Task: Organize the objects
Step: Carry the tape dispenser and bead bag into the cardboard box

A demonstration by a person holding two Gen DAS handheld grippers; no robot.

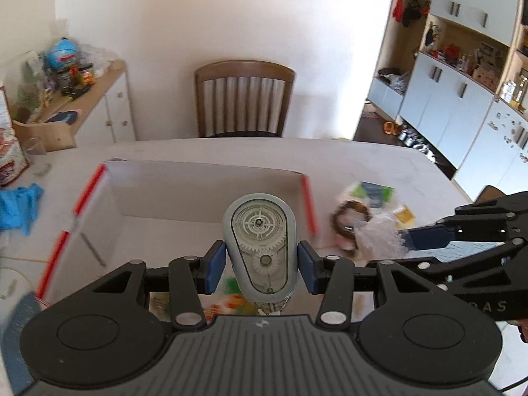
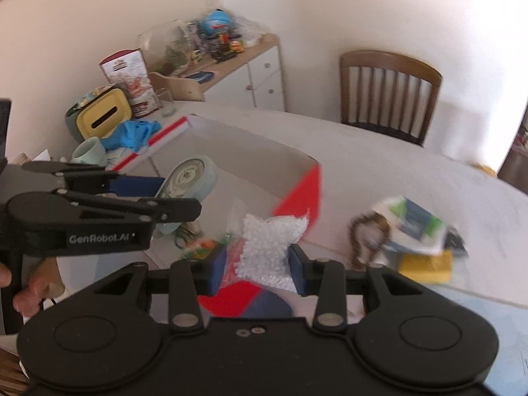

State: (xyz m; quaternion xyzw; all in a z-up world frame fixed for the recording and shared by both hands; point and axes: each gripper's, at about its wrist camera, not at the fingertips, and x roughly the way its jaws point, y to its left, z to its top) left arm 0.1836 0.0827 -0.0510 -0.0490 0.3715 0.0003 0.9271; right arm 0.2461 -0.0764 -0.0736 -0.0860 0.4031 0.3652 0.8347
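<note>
Both grippers hang over the open cardboard box [image 1: 158, 194] with red-edged flaps, each carrying something. The left gripper [image 1: 261, 265] has its blue pads pressed against the sides of a grey-blue correction tape dispenser [image 1: 259, 247], its clear window showing the gears, held upright above the box floor. The right gripper [image 2: 257, 265] is closed on a clear bag of white beads [image 2: 267, 244], which is poised over the box's near corner.

My guess is the sorting is partway through. Something colourful, too blurred to name, already lies at the bottom of the box [image 2: 201, 247], and these two items look ready to be set in. Still out on the table [image 2: 396, 171], at about three o'clock from the box, are a brown beaded bracelet [image 2: 366, 241], a white-and-green packet [image 2: 412, 224] and a yellow pad [image 2: 425, 265], so several things remain to collect.

The left wrist view looks straight across to the wooden chair [image 1: 242, 99] and takes in the cupboards at two o'clock, and a blue glove [image 1: 19, 201] at nine. The right wrist view alone shows the yellow tissue box [image 2: 102, 115] and pale green cup [image 2: 89, 153] at ten o'clock, the person's fingers on the left tool's handle, and the dispenser from the side.
</note>
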